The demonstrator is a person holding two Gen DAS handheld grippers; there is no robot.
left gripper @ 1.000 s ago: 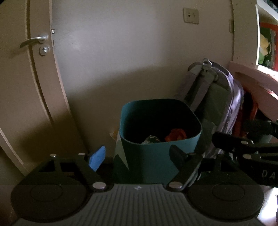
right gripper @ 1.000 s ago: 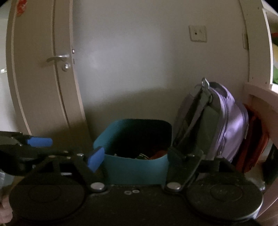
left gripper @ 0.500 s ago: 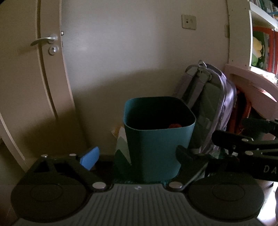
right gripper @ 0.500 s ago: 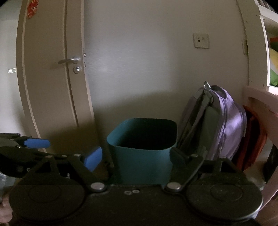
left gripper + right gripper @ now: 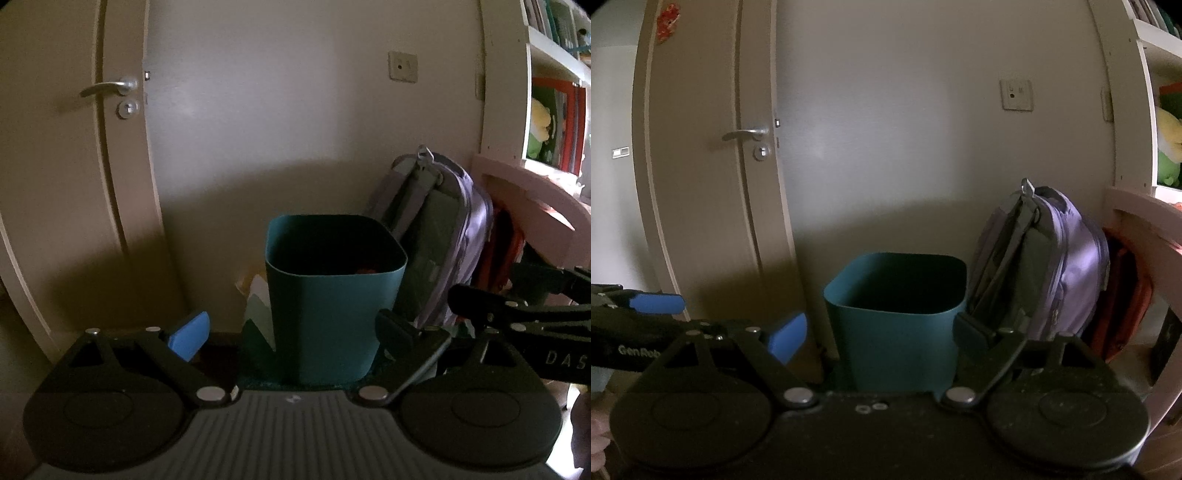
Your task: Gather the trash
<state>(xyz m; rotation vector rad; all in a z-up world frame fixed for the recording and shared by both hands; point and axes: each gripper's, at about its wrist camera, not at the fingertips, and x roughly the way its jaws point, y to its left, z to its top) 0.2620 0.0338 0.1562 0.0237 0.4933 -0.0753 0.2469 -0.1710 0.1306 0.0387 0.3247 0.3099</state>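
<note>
A teal waste bin [image 5: 332, 302] stands on the floor against the wall, and something red [image 5: 366, 269] just shows inside its far right rim. My left gripper [image 5: 291, 332] is open, a short way back from the bin, with nothing between its fingers. The bin [image 5: 897, 332] also fills the middle of the right wrist view, its inside dark. There my right gripper [image 5: 879, 334] is open and holds nothing. Each gripper shows in the other's view: the right gripper [image 5: 517, 314] at the right edge, the left gripper [image 5: 646, 306] at the left edge.
A purple backpack [image 5: 1056, 273] leans on the wall right of the bin, with a red bag [image 5: 1126, 302] and a white shelf unit [image 5: 535, 177] beyond. A closed door [image 5: 74, 184] is at the left. Pale papers [image 5: 258, 295] lean on the bin's left side.
Both grippers have drawn back from the bin, which now looks smaller and shows less of its inside. The left gripper's fingers have spread a little wider.
</note>
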